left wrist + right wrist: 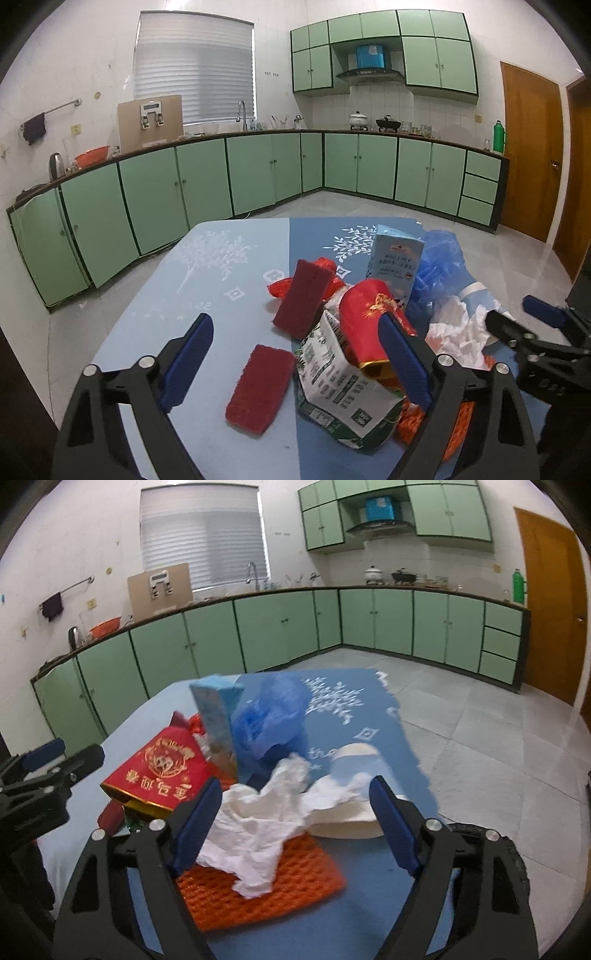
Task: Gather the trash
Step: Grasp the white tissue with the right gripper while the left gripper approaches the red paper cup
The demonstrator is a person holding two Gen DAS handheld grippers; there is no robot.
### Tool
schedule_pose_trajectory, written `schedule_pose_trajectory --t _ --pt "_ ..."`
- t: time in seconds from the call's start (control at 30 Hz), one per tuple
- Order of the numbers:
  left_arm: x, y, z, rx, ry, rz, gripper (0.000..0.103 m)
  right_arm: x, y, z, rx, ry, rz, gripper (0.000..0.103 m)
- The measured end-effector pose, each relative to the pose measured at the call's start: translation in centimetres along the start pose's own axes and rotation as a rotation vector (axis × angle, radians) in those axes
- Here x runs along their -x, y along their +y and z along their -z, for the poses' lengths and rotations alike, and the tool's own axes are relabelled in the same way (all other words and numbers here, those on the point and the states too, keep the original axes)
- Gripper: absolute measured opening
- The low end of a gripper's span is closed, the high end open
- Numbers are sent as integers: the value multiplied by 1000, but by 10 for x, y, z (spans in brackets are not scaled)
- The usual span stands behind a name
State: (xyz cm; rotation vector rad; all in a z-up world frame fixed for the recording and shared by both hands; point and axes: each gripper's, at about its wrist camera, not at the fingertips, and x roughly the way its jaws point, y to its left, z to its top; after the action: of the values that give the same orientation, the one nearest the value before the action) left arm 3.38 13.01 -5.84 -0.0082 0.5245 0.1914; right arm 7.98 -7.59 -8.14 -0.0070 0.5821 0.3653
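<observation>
Hovering both grippers, jaws apart and empty: our right gripper (295, 819) straddles the white tissue (258, 834); our left gripper (295, 365) hangs left of it, over the green carton (343, 387). We close low on the tissue.

Green cabinets (258, 170) run across mid-frame, a window blind (195, 70) upper left, a range hood (369, 72) top centre, a wooden door (532, 147) far right, a green bottle (498, 136) beside it.

- Your right gripper (295, 823) is wide open over the white tissue (266, 827).
- The tissue lies on an orange mesh (258, 890).
- A red packet (159, 779) sits left.
</observation>
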Motion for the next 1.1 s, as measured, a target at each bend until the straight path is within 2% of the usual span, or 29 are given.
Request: schedule_pose_trajectory --t 0.17,0.27,0.47,0.5,0.53,0.83,0.97,1.03,1.1 --pt "-3 7 1 -3 1 -1 88 -18 11 3 22 49 -36 67" --pt "-6 9 2 10 8 7 86 -28 15 5 40 76 -51 57" --pt "-12 6 4 22 21 32 84 -36 18 9 59 123 -79 26" --pt "-13 5 4 24 25 41 84 -36 19 9 65 127 -92 11" --pt "-14 3 4 27 28 50 84 -37 19 9 68 131 -107 2" --pt "-19 -9 3 33 60 129 84 -12 17 -4 77 58 -136 0" --pt "-27 -18 4 20 95 162 84 -11 11 -6 69 58 -130 2" --pt "-28 -21 6 11 96 163 84 -18 9 -2 62 89 -135 12" --pt "-28 -23 6 3 89 154 84 -23 9 1 58 97 -132 45"
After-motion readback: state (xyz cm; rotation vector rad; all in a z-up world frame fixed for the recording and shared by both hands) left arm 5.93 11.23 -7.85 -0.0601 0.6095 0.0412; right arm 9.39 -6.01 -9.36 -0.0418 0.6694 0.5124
